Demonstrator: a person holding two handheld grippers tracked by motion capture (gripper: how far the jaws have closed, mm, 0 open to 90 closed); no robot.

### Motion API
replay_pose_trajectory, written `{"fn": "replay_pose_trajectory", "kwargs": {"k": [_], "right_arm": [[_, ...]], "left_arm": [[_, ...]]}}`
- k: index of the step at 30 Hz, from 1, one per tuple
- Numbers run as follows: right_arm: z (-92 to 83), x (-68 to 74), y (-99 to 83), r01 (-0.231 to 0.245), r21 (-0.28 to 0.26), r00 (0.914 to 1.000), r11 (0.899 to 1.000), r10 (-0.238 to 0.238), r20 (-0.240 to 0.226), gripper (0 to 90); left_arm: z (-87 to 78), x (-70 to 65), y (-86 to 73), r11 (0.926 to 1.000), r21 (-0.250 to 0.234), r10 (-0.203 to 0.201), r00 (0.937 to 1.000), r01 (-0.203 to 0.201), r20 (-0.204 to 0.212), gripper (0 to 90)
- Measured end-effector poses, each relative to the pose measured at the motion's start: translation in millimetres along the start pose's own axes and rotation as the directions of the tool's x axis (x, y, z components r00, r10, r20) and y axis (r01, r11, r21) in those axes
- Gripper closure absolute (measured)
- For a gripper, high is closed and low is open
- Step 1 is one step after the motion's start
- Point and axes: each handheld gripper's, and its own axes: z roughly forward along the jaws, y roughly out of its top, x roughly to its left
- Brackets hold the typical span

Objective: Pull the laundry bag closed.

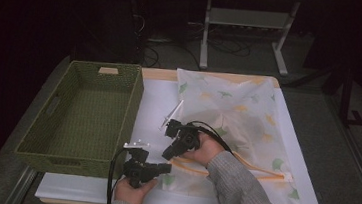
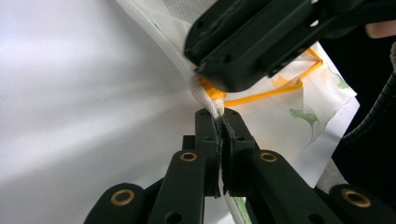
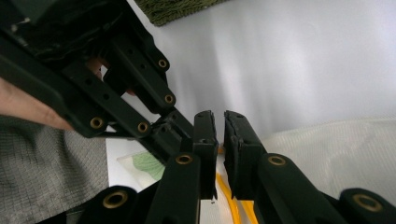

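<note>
On the left of the bench (image 1: 160, 92) sits a green woven basket (image 1: 85, 115), its inside bare. Just right of its near corner, a hand holds the left gripper (image 1: 155, 169), whose fingers (image 2: 208, 140) are clenched on the near-left edge of a white fabric bag (image 1: 237, 117) printed with green and yellow leaves — in the left gripper view the cloth is pinched into a thin ridge between the pads, right beside the bag's orange zipper (image 2: 261, 95). A little farther and to the right, the right gripper (image 1: 170, 153) hangs over the same corner of the bag, touching or nearly touching the left one. Its fingers (image 3: 205, 140) stand almost shut with a slim gap between them, above the orange zipper; whether they actually pinch anything is hard to tell from this angle — the pads seem to be clear of the cloth. From there the bag spreads flat across the right half of the bench, up to its far edge.
</note>
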Motion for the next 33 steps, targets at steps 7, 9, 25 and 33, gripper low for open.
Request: {"fn": "replay_pose_trajectory", "kwargs": {"k": [7, 9, 25, 33], "right_arm": [[-7.3, 0.7, -4.0, 0.0, -0.008, 1.0, 1.0, 0.0, 0.006, 82.9], [-7.6, 0.6, -5.5, -0.003, -0.011, 1.0, 1.0, 0.003, 0.005, 82.9], [-13.9, -0.1, -17.5, -0.015, -0.028, 0.9999, 0.999, 0.016, 0.001, 84.5], [-11.4, -5.4, -26.9, -0.044, -0.037, 0.9988, 0.998, 0.043, -0.022, 80.2]], "left_arm": [[-1.7, 1.2, 0.6, 1.0, -0.006, -0.008, 1.0, 0.008, -0.003, 86.6], [-1.7, 1.1, 0.8, 1.0, -0.004, -0.006, 1.0, 0.006, -0.003, 86.6], [-2.7, 1.6, 1.8, 0.9996, -0.017, -0.022, 0.9997, 0.021, -0.009, 86.9], [-5.0, 2.3, 2.1, 0.9993, -0.031, -0.023, 0.9997, 0.023, -0.008, 87.0]]}}
